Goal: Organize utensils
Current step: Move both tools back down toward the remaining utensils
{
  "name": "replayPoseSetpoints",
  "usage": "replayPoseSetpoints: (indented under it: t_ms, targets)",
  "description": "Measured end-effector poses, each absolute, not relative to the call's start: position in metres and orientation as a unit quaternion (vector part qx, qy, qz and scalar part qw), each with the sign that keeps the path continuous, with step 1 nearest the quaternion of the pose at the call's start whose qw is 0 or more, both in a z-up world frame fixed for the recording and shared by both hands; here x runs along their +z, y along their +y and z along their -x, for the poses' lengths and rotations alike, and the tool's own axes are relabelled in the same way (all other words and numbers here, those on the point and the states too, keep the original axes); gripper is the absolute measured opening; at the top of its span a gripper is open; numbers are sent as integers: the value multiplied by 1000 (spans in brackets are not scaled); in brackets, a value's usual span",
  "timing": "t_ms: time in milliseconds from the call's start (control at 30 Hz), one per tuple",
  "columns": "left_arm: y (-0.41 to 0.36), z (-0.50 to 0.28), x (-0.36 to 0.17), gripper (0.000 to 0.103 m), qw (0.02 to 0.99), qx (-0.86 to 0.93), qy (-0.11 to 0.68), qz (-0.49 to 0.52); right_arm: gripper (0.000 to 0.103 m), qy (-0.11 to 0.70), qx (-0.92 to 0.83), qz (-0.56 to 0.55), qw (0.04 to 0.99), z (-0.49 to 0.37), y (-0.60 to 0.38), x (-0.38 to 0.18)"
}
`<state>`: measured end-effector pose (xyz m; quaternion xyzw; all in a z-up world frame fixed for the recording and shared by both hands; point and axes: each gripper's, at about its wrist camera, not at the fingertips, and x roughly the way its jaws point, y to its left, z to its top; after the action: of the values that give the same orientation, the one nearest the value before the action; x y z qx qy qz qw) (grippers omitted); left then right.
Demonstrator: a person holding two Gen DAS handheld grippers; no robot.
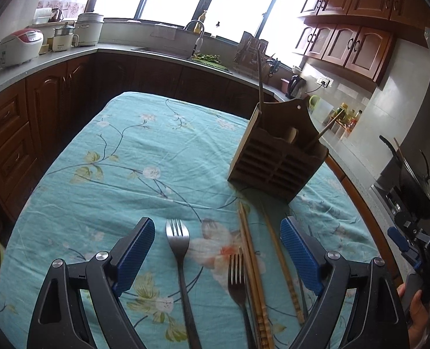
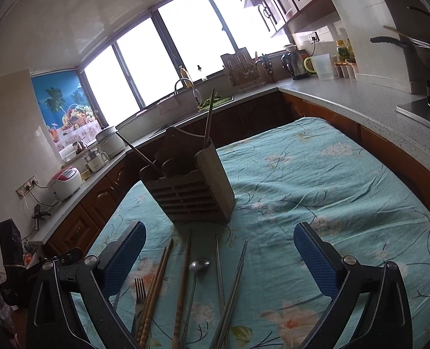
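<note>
Broadly, a teal floral tablecloth covers the table, with a wooden slatted utensil holder standing upright on it, two sticks leaning out of its top. Nearer the cameras, forks, wooden chopsticks, a spoon and metal chopsticks lie flat, long axes running toward the holder. Left gripper and right gripper both hover spread wide, grasping nothing.
</note>
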<state>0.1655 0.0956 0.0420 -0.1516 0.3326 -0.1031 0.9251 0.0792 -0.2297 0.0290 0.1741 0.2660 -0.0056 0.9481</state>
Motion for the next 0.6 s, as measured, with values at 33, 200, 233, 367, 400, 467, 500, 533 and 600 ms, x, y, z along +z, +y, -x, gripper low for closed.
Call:
replayPoseSetpoints:
  t_ms: [33, 200, 233, 367, 400, 467, 500, 533, 600]
  targets:
    - [96, -164, 41, 88, 924, -102, 336, 151, 102, 270, -5, -174, 947, -78, -229, 26]
    - [93, -162, 39, 88, 921, -106, 347, 145, 102, 291, 3, -164, 942, -80, -222, 16]
    - [92, -162, 38, 88, 920, -109, 348, 144, 102, 295, 5, -162, 942, -80, -220, 14]
    - [87, -164, 32, 87, 917, -117, 359, 133, 99, 309, 7, -146, 940, -84, -214, 8]
    - [85, -166, 30, 87, 915, -117, 363, 131, 96, 315, 7, -146, 938, -86, -214, 6]
    - [83, -170, 26, 85, 912, -119, 372, 126, 91, 327, 6, -149, 933, -91, -214, 1]
    - [80, -172, 24, 84, 910, -121, 377, 124, 86, 334, 5, -150, 931, -93, -215, -3]
    - [79, -173, 22, 83, 908, -124, 381, 121, 80, 342, 3, -149, 928, -96, -215, -7]
    - [73, -177, 19, 78, 905, -130, 389, 111, 70, 360, 0, -147, 921, -101, -216, -15]
